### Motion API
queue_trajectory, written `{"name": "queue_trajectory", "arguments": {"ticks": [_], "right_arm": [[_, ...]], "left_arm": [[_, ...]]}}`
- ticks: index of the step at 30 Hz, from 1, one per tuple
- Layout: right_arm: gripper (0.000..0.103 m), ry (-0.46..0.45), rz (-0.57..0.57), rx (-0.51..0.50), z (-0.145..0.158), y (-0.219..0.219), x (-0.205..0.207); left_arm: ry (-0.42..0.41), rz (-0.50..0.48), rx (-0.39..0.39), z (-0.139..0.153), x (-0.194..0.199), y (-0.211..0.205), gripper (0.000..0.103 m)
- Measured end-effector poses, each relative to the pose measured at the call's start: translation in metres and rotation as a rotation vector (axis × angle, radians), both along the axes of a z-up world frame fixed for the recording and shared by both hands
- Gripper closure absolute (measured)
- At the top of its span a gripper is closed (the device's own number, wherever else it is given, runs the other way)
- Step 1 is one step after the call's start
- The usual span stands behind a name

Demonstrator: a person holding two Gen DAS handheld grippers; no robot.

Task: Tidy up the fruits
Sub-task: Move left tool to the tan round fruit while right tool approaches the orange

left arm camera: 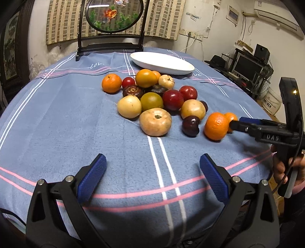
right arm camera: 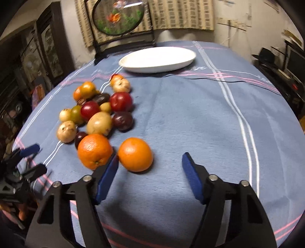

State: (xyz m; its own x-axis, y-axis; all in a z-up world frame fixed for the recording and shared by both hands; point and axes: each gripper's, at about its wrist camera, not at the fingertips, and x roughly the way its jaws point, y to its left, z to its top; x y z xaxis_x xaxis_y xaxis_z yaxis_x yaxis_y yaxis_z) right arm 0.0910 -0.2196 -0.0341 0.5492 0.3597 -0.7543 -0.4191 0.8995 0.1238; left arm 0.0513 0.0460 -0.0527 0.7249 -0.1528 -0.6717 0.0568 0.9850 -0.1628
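Note:
A pile of mixed fruit point(left arm camera: 152, 99) lies on the blue cloth: oranges, red plums, pale round fruits and dark ones. Behind it sits an empty white plate point(left arm camera: 162, 63) point(right arm camera: 158, 59). My left gripper point(left arm camera: 152, 158) is open over bare cloth, short of the pile, and shows at the left edge of the right wrist view point(right arm camera: 41, 157). My right gripper point(right arm camera: 150, 157) point(left arm camera: 235, 122) is open at the pile's right end. One orange point(right arm camera: 135, 154) point(left arm camera: 230, 117) lies just ahead of its fingertips, beside the left finger point(right arm camera: 106, 177). A second orange point(right arm camera: 95, 150) point(left arm camera: 216, 126) sits outside that finger.
A framed round goldfish screen point(left arm camera: 112, 17) stands at the table's far edge behind the plate. The blue striped tablecloth point(right arm camera: 190, 114) stretches bare to the right of the pile. A person's hand point(left arm camera: 282, 167) holds the right gripper's handle. Shelves and a monitor stand past the right edge.

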Motion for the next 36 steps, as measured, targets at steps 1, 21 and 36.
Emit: {"name": "queue_trajectory", "arguments": {"ticks": [1,21,36], "right_arm": [[0.035,-0.004,0.005,-0.021,-0.001,0.003,0.0],[0.065,0.058,0.082,0.099,-0.007,0.006,0.012],[0.065,0.058,0.085,0.107,-0.007,0.005,0.012]], "left_arm": [[0.005,-0.002,-0.006,0.0,0.001,0.001,0.003],[0.089,-0.092,0.0,0.003,0.066,-0.007,0.03],[0.16,-0.044,0.056,-0.004,0.085,-0.015,0.036]]}}
